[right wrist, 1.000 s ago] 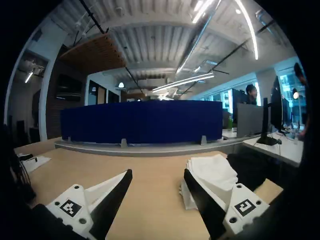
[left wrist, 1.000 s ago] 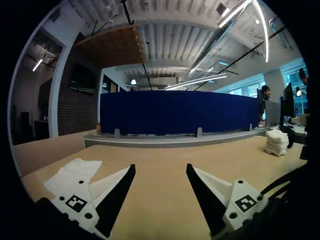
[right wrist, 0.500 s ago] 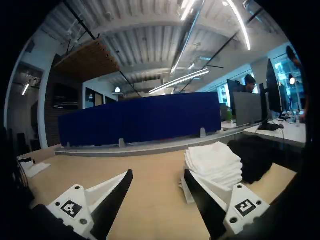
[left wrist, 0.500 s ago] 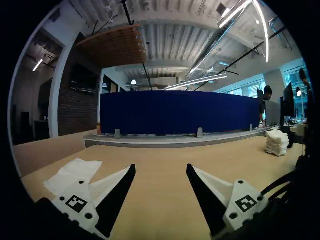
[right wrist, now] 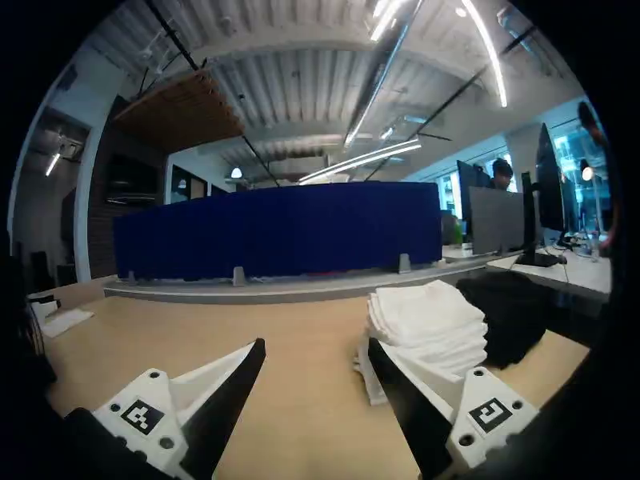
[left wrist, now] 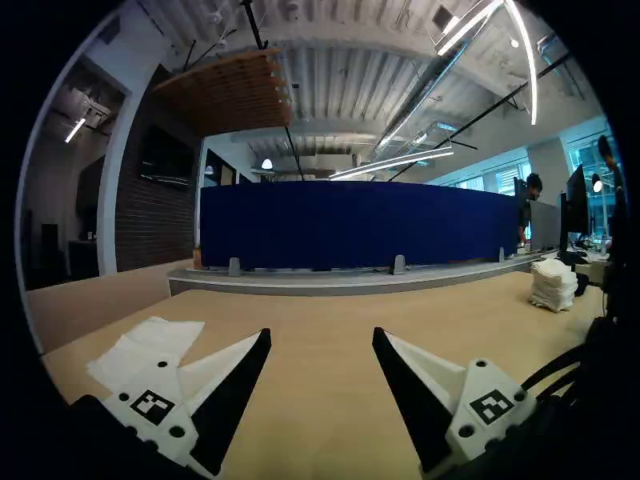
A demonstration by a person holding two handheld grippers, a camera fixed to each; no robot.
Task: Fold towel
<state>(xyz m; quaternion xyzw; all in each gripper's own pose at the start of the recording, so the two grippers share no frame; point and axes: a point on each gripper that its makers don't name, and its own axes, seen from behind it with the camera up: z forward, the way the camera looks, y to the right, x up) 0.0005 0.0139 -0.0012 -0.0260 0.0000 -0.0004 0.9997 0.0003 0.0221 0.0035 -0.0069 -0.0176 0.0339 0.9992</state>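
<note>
Your right tool (right wrist: 316,344) has levelled out, wide open and empty, with the stack of towels (right wrist: 428,320) on the bench (right wrist: 200,320) just ahead to its right, far nearer than to your left tool (left wrist: 320,332), likewise open and empty.

Your left gripper (left wrist: 320,336) is held level and faces forward, its two fingers spread wide apart. Your right gripper (right wrist: 315,344) is likewise level and forward-facing, its fingers parted to a similar width.
</note>
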